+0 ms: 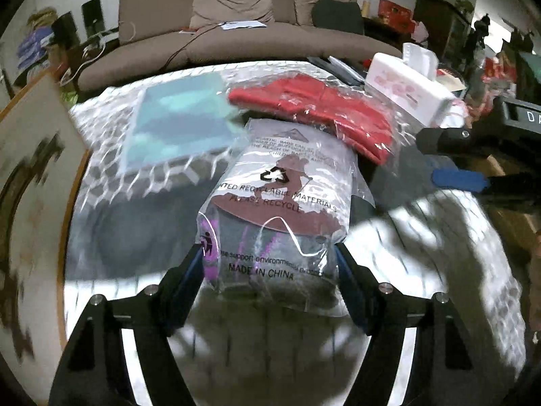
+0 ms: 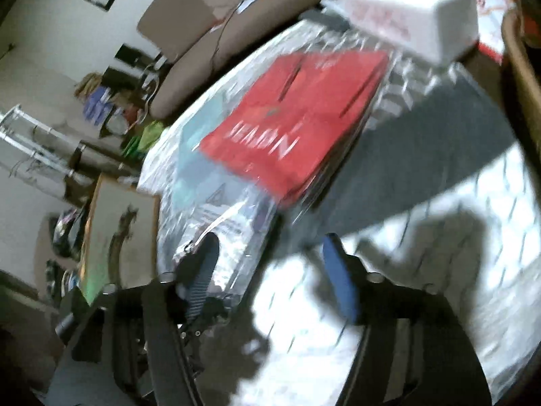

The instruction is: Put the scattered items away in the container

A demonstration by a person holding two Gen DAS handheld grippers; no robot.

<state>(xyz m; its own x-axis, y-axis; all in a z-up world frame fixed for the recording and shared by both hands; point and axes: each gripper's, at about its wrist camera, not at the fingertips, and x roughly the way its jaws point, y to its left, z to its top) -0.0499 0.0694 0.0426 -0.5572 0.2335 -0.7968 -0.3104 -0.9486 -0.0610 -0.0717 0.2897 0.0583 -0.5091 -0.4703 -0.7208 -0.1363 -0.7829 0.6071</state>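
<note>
My left gripper [image 1: 270,264] is shut on a clear plastic bag with grey and purple clothing [image 1: 277,209], printed "PLEASE RECYCLE", holding its near end between both blue pads. Behind it lie a bagged red garment [image 1: 318,111] and a bagged teal garment [image 1: 179,118] on the patterned table cover [image 1: 111,176]. My right gripper [image 2: 270,257] is open and empty, just in front of the red bag [image 2: 287,118] and the clear bag [image 2: 226,216]; it also shows at the right of the left wrist view [image 1: 453,159]. No container is clearly visible.
A white tissue box [image 1: 409,88] stands at the table's far right corner, also in the right wrist view [image 2: 412,10]. A brown sofa [image 1: 236,27] is behind the table. A framed picture [image 1: 30,182] leans at the left. Clutter fills the far right.
</note>
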